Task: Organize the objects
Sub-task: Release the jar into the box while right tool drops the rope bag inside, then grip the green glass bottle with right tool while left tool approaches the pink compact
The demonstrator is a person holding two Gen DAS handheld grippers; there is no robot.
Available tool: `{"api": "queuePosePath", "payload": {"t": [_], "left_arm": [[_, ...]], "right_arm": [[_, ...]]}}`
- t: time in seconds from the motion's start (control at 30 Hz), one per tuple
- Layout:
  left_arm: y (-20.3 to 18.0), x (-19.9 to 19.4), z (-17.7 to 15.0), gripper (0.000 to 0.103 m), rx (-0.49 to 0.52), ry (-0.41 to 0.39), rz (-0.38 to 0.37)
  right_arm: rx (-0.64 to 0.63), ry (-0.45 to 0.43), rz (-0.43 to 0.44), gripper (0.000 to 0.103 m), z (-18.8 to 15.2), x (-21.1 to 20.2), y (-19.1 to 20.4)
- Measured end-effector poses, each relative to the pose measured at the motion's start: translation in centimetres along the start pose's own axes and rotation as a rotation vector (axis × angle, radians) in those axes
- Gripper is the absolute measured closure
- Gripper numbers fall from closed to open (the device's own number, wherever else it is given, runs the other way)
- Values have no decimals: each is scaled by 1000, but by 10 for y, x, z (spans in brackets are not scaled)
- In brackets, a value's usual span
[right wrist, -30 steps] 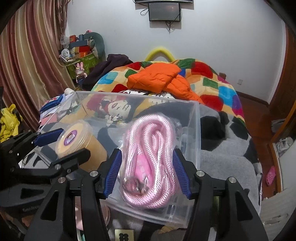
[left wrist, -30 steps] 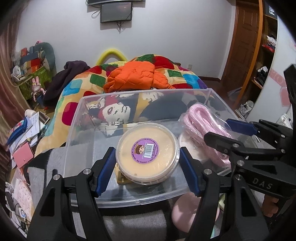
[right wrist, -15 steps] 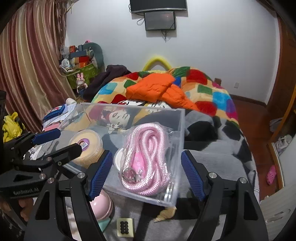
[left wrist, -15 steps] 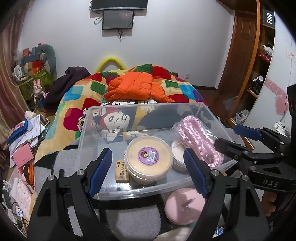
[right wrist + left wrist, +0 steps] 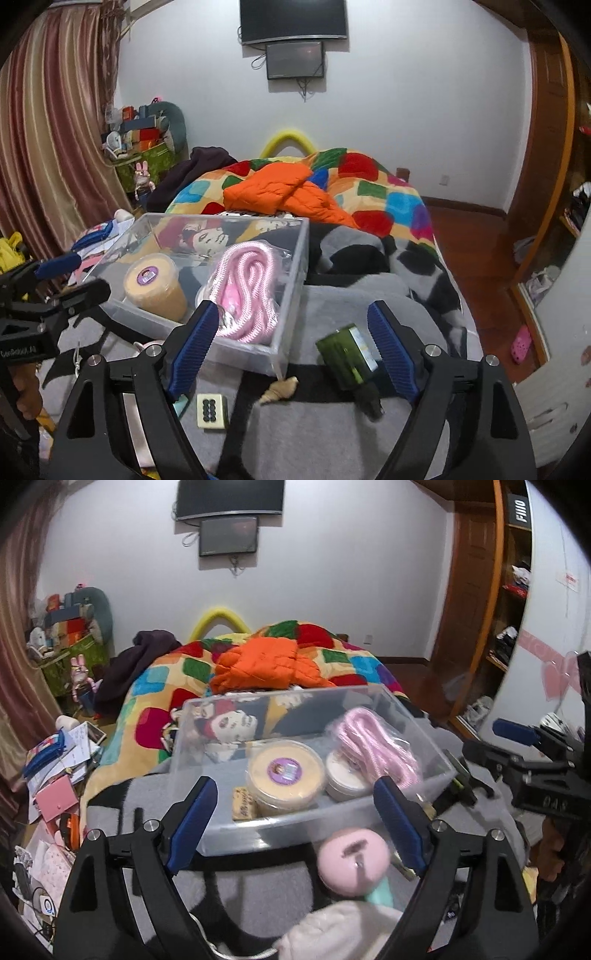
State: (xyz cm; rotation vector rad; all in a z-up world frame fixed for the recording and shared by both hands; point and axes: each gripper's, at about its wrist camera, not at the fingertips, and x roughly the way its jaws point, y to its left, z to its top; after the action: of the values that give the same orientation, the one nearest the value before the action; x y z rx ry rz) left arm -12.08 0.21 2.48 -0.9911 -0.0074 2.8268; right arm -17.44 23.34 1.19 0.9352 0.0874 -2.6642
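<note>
Dark green glass bottle (image 5: 347,356) lies neck-toward-us right between our empty, wide-open right gripper (image 5: 291,347) jaws, while our open left gripper (image 5: 295,823) faces the clear plastic bin (image 5: 258,821).

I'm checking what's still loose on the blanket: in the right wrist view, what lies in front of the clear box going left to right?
Domino tile → seashell → green bottle, all on the grey blanket just outside the clear box.
</note>
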Motion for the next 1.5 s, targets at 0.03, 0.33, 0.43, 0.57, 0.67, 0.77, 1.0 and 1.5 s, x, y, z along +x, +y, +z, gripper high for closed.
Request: {"api": "queuePosePath", "payload": {"t": [0.03,0.33,0.43,0.57,0.67,0.77,1.0,1.5], "left_arm": [[-3,-1,-3,16,8,1,3],[-19,-9,-16,15,52,19,-16],[-24,-6,-22,15,71,35,-11],[-30,1,-30,15,80,64,-13],[-33,6,-36,15,82,85,-14],[-36,12,-39,15,86,106,-17],[-45,26,-46,15,106,153,-28],[-50,48,-52,15,114,230,-41]], "right_arm": [[10,-1,1,23,-1,-3,-4],[47,-17,-46,22,-12,-20,-27],[50,7,-67,22,-21,-17,-36],[44,48,-93,22,-33,-10,-46],[48,80,-94,22,-41,-1,-52],[53,102,-88,22,-45,6,-56],[56,145,-48,23,-50,29,-57],[6,185,-65,30,-51,67,-48]]}}
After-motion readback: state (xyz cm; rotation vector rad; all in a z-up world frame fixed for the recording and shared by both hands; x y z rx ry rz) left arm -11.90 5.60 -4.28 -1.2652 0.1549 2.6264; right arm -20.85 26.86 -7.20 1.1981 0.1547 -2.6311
